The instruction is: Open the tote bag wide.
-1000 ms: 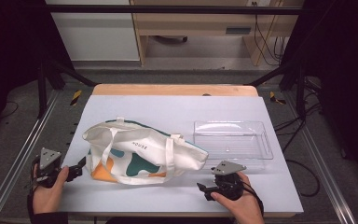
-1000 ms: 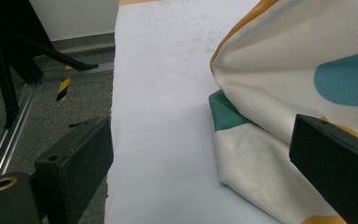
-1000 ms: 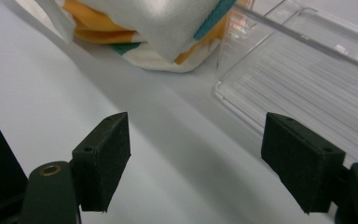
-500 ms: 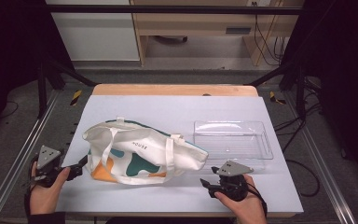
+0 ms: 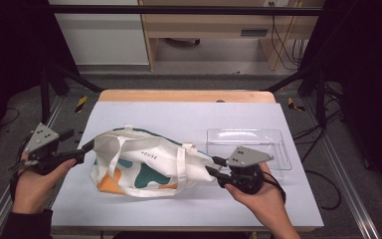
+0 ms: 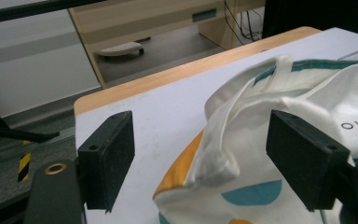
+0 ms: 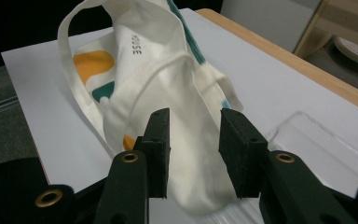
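Lying across the middle of the white table top, the cream tote bag with its teal and orange shapes sat between the two hand-held grippers, its left end raised off the surface. And the left gripper, in the person's left hand, was at that raised end: in the left gripper view its jaws stood wide, having just been closing in, with the bag's bunched corner and a strap between them; one pad lay against the cloth on one side, while the other pad stood apart from it over bare table, so no pinch there. Over on the other side, the right gripper, in the right hand, met the bag's right end; its jaws had just been closing too, and the right gripper view showed a fold of cream cloth running between the two pads, both of them close against it, though whether they truly pressed on it I could not tell. Just beyond that right end sat a clear plastic tray, near the bag, on the table's right half. A wooden edge ran along the table's far side.
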`<action>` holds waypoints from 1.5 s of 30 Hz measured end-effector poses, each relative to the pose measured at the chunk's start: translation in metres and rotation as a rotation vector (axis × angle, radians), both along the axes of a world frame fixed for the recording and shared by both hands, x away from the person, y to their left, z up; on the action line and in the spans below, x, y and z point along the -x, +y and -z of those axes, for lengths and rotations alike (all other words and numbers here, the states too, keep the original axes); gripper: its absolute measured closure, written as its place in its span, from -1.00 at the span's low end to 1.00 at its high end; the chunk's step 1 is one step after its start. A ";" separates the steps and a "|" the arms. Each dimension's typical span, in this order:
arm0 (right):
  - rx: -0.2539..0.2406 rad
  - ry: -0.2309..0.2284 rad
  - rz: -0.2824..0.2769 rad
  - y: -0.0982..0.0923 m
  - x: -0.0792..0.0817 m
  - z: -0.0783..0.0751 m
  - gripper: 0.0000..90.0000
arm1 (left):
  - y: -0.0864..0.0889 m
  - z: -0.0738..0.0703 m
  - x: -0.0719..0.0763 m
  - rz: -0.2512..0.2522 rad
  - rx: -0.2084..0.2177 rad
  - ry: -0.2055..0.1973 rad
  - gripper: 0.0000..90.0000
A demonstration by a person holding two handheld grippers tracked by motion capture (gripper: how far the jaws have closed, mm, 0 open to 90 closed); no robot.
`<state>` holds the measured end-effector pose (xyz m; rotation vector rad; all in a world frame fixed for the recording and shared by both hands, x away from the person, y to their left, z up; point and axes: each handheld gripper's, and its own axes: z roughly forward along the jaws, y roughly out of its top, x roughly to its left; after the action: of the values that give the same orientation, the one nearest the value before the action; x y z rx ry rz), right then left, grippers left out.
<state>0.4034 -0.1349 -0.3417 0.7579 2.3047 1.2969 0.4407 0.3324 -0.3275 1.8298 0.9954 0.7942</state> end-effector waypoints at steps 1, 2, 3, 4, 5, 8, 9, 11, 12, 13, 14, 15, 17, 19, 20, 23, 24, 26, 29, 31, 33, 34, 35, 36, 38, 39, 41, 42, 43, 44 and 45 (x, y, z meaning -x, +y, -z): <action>0.000 0.000 0.000 0.000 0.000 0.000 0.44 | 0.000 0.000 0.000 0.000 0.000 0.000 -0.42; 0.009 -0.003 -0.008 0.005 -0.003 -0.002 0.48 | -0.004 -0.003 -0.005 0.011 -0.025 0.001 -0.42; 0.014 -0.001 -0.024 0.013 -0.010 -0.004 0.49 | -0.007 -0.005 -0.008 0.021 -0.041 0.009 -0.40; 0.019 0.006 -0.040 0.026 -0.022 -0.009 0.54 | -0.010 -0.007 -0.012 0.035 -0.050 0.015 -0.37; 0.019 0.006 -0.040 0.026 -0.022 -0.009 0.54 | -0.013 -0.008 -0.016 0.049 -0.056 0.021 -0.37; 0.017 0.036 -0.071 0.051 -0.044 -0.016 0.58 | -0.022 -0.014 -0.030 0.078 -0.093 0.035 -0.31; 0.017 0.036 -0.071 0.051 -0.044 -0.016 0.58 | -0.022 -0.014 -0.030 0.078 -0.093 0.035 -0.31; 0.031 0.064 -0.086 0.069 -0.061 -0.016 0.58 | -0.026 -0.018 -0.039 0.095 -0.102 0.033 -0.29; 0.041 0.070 -0.086 0.073 -0.065 -0.015 0.58 | -0.028 -0.020 -0.041 0.098 -0.105 0.052 -0.28; 0.041 0.070 -0.086 0.073 -0.065 -0.015 0.58 | -0.028 -0.020 -0.041 0.098 -0.105 0.052 -0.27; 0.055 0.080 -0.089 0.079 -0.072 -0.012 0.58 | -0.029 -0.021 -0.043 0.103 -0.109 0.056 -0.27; 0.061 0.085 -0.086 0.083 -0.077 -0.010 0.58 | -0.030 -0.022 -0.044 0.108 -0.107 0.054 -0.27; 0.079 0.110 -0.082 0.089 -0.086 -0.005 0.58 | -0.031 -0.024 -0.046 0.114 -0.096 0.055 -0.23; 0.096 0.133 -0.082 0.092 -0.091 0.000 0.60 | -0.032 -0.027 -0.047 0.116 -0.093 0.058 -0.22; 0.107 0.150 -0.088 0.096 -0.091 0.003 0.67 | -0.032 -0.028 -0.048 0.119 -0.101 0.059 -0.21; 0.116 0.156 -0.098 0.098 -0.089 0.003 0.82 | -0.035 -0.031 -0.048 0.133 -0.115 0.064 -0.21; 0.102 0.153 -0.104 0.098 -0.084 0.003 0.91 | -0.036 -0.032 -0.048 0.136 -0.125 0.068 -0.20; 0.096 0.145 -0.117 0.098 -0.078 0.003 0.96 | -0.038 -0.033 -0.048 0.141 -0.133 0.073 -0.19; 0.082 0.139 -0.139 0.097 -0.066 0.003 0.96 | -0.039 -0.034 -0.047 0.153 -0.156 0.082 -0.19; 0.081 0.136 -0.150 0.097 -0.061 0.004 0.97 | -0.042 -0.034 -0.047 0.167 -0.169 0.091 -0.19; 0.056 0.127 -0.176 0.098 -0.051 0.005 0.97 | -0.048 -0.034 -0.047 0.209 -0.198 0.103 -0.18; 0.055 0.125 -0.190 0.099 -0.047 0.005 0.97 | -0.051 -0.034 -0.046 0.225 -0.214 0.110 -0.18; 0.055 0.125 -0.190 0.099 -0.047 0.005 0.97 | -0.051 -0.034 -0.046 0.225 -0.214 0.110 -0.18; 0.045 0.118 -0.214 0.100 -0.039 0.005 0.97 | -0.055 -0.033 -0.046 0.253 -0.239 0.124 -0.18; 0.038 0.119 -0.230 0.101 -0.032 0.005 0.97 | -0.058 -0.033 -0.047 0.258 -0.256 0.130 -0.18; 0.038 0.119 -0.230 0.101 -0.032 0.005 0.97 | -0.058 -0.033 -0.047 0.258 -0.256 0.130 -0.18; 0.027 0.115 -0.266 0.104 -0.021 0.007 0.98 | -0.061 -0.033 -0.050 0.264 -0.273 0.142 -0.16; 0.027 0.117 -0.273 0.105 -0.017 0.008 0.98 | -0.063 -0.033 -0.053 0.264 -0.288 0.151 -0.16; 0.027 0.117 -0.273 0.105 -0.017 0.008 0.98 | -0.063 -0.033 -0.053 0.264 -0.288 0.151 -0.15; 0.027 0.114 -0.291 0.107 -0.012 0.012 0.98 | -0.065 -0.032 -0.058 0.272 -0.297 0.165 -0.14; 0.029 0.118 -0.296 0.108 -0.008 0.013 0.98 | -0.065 -0.032 -0.058 0.272 -0.297 0.165 -0.13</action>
<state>0.4118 -0.0270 -0.3549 0.5083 2.6015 1.3688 0.4986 0.2673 -0.2957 2.2597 0.7340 0.6579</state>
